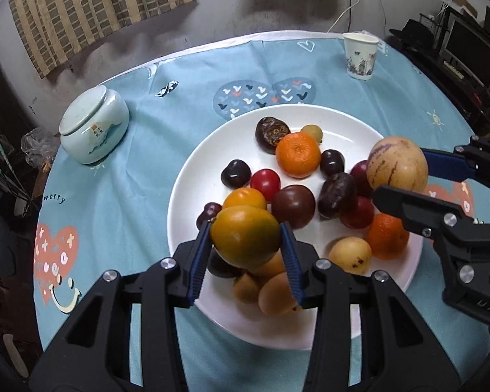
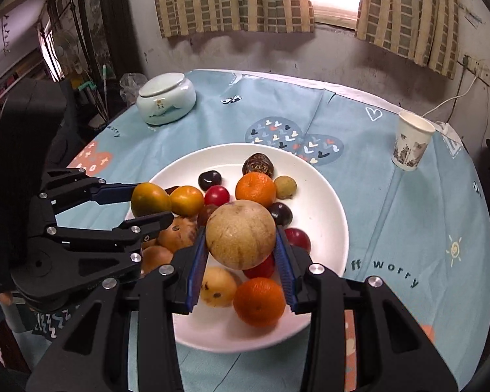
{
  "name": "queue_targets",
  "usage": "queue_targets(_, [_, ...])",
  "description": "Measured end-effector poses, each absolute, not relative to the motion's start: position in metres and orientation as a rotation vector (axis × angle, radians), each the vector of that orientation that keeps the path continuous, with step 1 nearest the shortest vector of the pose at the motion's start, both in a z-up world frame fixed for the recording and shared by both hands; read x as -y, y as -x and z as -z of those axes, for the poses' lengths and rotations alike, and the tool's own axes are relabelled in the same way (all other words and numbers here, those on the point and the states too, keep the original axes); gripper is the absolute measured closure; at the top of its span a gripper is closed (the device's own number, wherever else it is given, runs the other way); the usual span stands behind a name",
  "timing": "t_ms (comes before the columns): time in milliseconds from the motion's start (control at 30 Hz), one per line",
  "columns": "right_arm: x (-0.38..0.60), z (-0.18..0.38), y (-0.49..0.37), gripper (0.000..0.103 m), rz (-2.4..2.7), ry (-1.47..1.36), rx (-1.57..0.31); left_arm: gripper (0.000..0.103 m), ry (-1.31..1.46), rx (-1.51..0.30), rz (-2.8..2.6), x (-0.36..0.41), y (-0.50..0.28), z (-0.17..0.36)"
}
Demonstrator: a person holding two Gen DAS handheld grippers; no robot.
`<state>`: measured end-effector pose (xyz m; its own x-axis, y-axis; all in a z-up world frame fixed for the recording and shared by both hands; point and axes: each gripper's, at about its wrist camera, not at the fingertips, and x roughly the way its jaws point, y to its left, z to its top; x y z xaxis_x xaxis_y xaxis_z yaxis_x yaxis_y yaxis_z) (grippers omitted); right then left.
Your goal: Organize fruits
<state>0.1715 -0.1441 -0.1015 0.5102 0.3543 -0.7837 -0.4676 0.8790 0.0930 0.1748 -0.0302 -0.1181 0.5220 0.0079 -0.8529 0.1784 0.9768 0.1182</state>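
both grippers were loaded over the white plate (image 1: pixel 192 176). left gripper (image 1: pixel 246 238) was clamped on a yellow-green fruit (image 1: pixel 245 235), blue pads pressed to either side, the fruit held clear above the plate's near left rim. right gripper (image 2: pixel 241 238) was clamped on a pale tan round fruit (image 2: pixel 240 235) with faint purple streaks, held above the near right part of the plate; the left view showed the same fruit (image 1: pixel 397 165) with the pads pinching it from the sides.

still on the plate: two oranges (image 2: pixel 259 300) (image 2: pixel 255 189), one near the near rim and one toward the far side; a small red fruit (image 2: pixel 217 195); several dark purple ones (image 1: pixel 235 172); a brown wrinkled fruit (image 1: pixel 272 134) at the far side; a yellow spotted fruit (image 2: pixel 218 285); a few tan-orange ones under the left gripper. all lay mixed, many touching.

table held a blue patterned cloth, a lidded ceramic jar (image 1: pixel 93 124) toward the far left edge, and a paper cup (image 2: pixel 411 142) toward the far right edge. no second dish or sorted group in view.

judgement: early in the job. two fruits lifted, none placed; the bulk remained unsorted on the plate. where the held pair should go could not be told from these views.
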Motion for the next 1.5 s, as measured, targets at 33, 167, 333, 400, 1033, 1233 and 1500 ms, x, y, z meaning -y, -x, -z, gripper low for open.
queue_targets(33, [0.142, 0.103, -0.176, 0.063, -0.494, 0.145, -0.917, 0.061, -0.21, -1.024, 0.101, 0.031, -0.177, 0.119])
queue_targets(167, [0.135, 0.113, -0.189, 0.063, -0.497, 0.144, -0.952, 0.061, -0.245, -1.042, 0.096, 0.034, -0.182, 0.126])
queue_targets(333, [0.138, 0.122, -0.2, 0.063, -0.49, 0.11, -0.978, 0.061, -0.268, -1.047, 0.094, 0.035, -0.182, 0.134])
queue_targets(400, [0.14, 0.124, -0.203, 0.063, -0.487, 0.09, -0.991, 0.061, -0.269, -1.046, 0.09, 0.036, -0.181, 0.135])
queue_targets(1033, [0.175, 0.039, -0.163, 0.036, -0.471, -0.001, -0.892, 0.029, -0.226, -0.891, 0.01, 0.024, -0.134, 0.067])
queue_targets(1233, [0.205, 0.015, -0.079, 0.033, -0.438, -0.088, -0.78, 0.005, -0.176, -0.696, 0.022, 0.034, -0.078, -0.003])
queue_targets(1500, [0.207, 0.028, -0.028, 0.033, -0.448, -0.125, -0.825, 0.003, -0.213, -0.62, 0.076, 0.066, -0.04, -0.037])
